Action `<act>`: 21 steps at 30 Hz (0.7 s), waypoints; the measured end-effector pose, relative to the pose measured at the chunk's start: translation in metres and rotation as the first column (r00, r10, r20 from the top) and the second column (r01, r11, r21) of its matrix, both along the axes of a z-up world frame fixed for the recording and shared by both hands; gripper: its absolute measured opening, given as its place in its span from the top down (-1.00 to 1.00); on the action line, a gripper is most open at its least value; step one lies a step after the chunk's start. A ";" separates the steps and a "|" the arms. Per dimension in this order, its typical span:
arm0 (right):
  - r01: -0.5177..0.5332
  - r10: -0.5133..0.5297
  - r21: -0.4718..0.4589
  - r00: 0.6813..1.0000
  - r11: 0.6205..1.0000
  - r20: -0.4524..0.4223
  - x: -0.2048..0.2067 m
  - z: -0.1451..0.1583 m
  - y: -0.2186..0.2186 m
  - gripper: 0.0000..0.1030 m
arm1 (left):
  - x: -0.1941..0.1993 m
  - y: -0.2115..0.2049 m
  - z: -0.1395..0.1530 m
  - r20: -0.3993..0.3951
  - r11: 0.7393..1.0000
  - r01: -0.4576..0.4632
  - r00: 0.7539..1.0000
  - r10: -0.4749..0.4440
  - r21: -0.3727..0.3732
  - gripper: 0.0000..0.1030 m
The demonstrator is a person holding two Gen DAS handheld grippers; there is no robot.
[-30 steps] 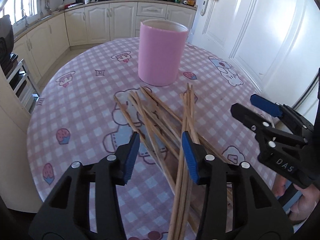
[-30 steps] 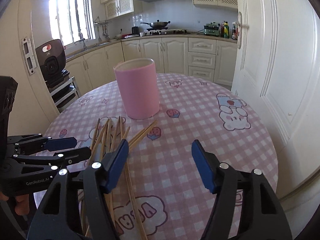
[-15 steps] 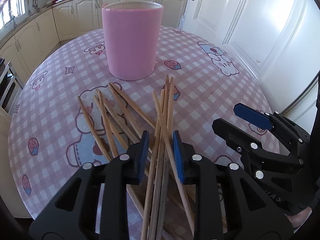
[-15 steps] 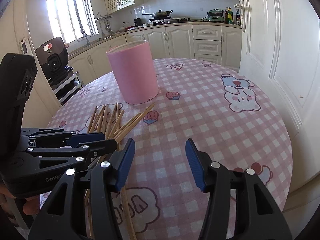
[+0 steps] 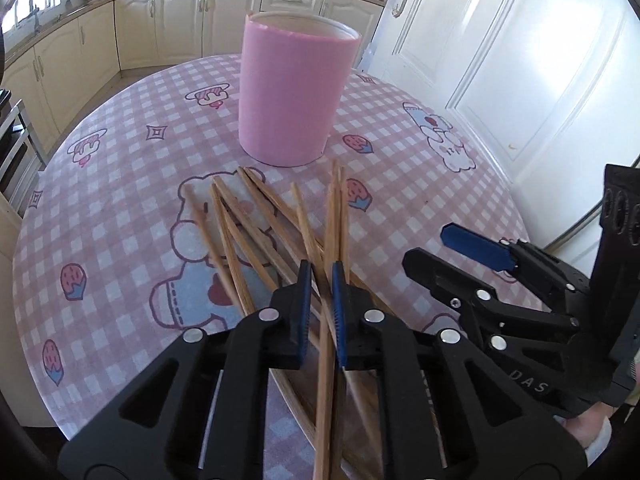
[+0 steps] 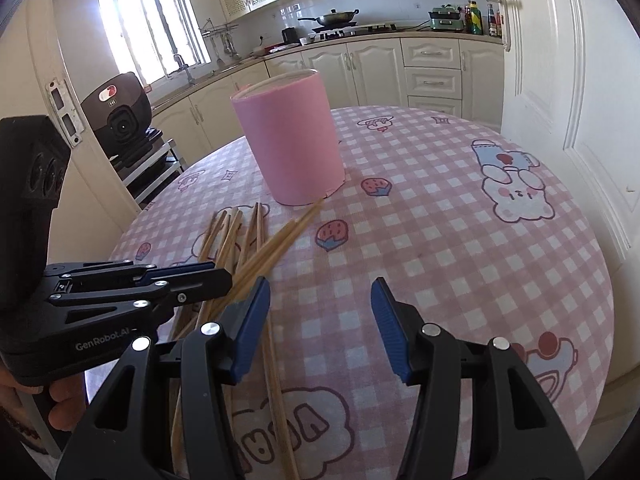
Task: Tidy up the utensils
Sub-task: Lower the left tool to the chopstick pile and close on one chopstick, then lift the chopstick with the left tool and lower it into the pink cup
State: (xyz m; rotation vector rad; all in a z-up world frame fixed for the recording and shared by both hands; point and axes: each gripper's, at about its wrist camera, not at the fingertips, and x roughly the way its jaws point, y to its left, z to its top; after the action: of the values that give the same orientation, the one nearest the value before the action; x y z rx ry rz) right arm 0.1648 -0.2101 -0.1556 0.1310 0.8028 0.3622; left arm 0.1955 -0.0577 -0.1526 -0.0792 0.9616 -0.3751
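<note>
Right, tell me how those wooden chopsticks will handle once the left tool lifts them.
The chopsticks look thin, straight and stiff, so they should rise without sagging. The left tool seems to pinch them far from their tips, so they may pivot or droop. They lie crossed over loose neighbours, which are round-looking and probably light, so those could roll or get dragged along.

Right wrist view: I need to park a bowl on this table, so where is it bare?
Bare cloth lies right of the pink holder, across to the bear print and the table's edge. The stretch between the holder and the left gripper is crowded with chopsticks.
</note>
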 end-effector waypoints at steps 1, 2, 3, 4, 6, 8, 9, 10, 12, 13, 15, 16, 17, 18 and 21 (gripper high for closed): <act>-0.008 0.008 0.021 1.000 1.000 -0.010 0.003 0.000 0.001 0.03 | -0.001 0.004 0.003 0.012 1.000 -0.006 1.000 0.006 0.000 0.82; -0.014 0.015 0.039 1.000 0.999 -0.025 0.007 -0.002 0.003 0.03 | -0.003 0.007 0.006 0.022 1.000 -0.012 1.000 0.012 0.003 0.82; -0.018 0.020 0.049 0.999 0.999 -0.045 0.011 -0.004 0.005 0.03 | -0.004 0.012 0.008 0.026 1.000 -0.019 0.999 0.019 -0.005 0.82; -0.019 0.022 0.057 0.998 0.998 -0.063 0.015 -0.006 0.007 0.03 | -0.005 0.017 0.010 0.028 1.000 -0.025 0.999 0.025 -0.016 0.83; -0.025 0.033 0.085 0.995 0.996 -0.094 0.022 -0.010 0.011 0.04 | -0.007 0.025 0.013 0.036 0.999 -0.040 0.999 0.041 -0.026 0.83; -0.028 0.043 0.124 0.992 0.992 -0.118 0.028 -0.015 0.015 0.18 | -0.008 0.035 0.015 0.040 0.998 -0.056 0.998 0.058 -0.038 0.83; -0.026 0.043 0.132 0.991 0.991 -0.127 0.029 -0.016 0.016 0.22 | -0.009 0.040 0.015 0.041 0.997 -0.064 0.997 0.066 -0.045 0.83; -0.025 0.043 0.142 0.991 0.990 -0.126 0.030 -0.016 0.016 0.33 | -0.009 0.044 0.015 0.039 0.996 -0.070 0.997 0.072 -0.050 0.83; -0.025 0.046 0.157 0.990 0.987 -0.134 0.033 -0.016 0.018 0.52 | -0.008 0.051 0.015 0.034 0.995 -0.079 0.996 0.081 -0.062 0.83; -0.024 0.046 0.161 0.990 0.987 -0.135 0.034 -0.016 0.019 0.58 | -0.008 0.054 0.015 0.032 0.995 -0.082 0.996 0.084 -0.066 0.83; -0.018 0.040 0.160 0.989 0.987 -0.139 0.035 -0.016 0.021 0.67 | -0.008 0.059 0.013 0.028 0.993 -0.088 0.996 0.090 -0.073 0.82; -0.018 0.040 0.164 0.990 0.986 -0.137 0.035 -0.015 0.021 0.67 | -0.008 0.060 0.012 0.025 0.993 -0.089 0.996 0.091 -0.078 0.82; -0.015 0.038 0.164 0.990 0.986 -0.135 0.034 -0.013 0.021 0.68 | -0.008 0.062 0.012 0.024 0.993 -0.087 0.996 0.089 -0.085 0.82; -0.017 0.038 0.162 0.991 0.987 -0.130 0.033 -0.012 0.022 0.68 | -0.008 0.063 0.013 0.022 0.992 -0.082 0.996 0.085 -0.094 0.82; -0.016 0.036 0.162 0.992 0.987 -0.121 0.033 -0.008 0.021 0.70 | -0.009 0.063 0.014 0.023 0.992 -0.081 0.996 0.084 -0.098 0.82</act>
State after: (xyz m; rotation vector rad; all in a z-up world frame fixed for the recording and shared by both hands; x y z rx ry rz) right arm 0.1978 -0.1891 -0.1640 0.2966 0.8984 0.4466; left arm 0.1863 0.0050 -0.1390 -0.2008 0.9099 -0.3456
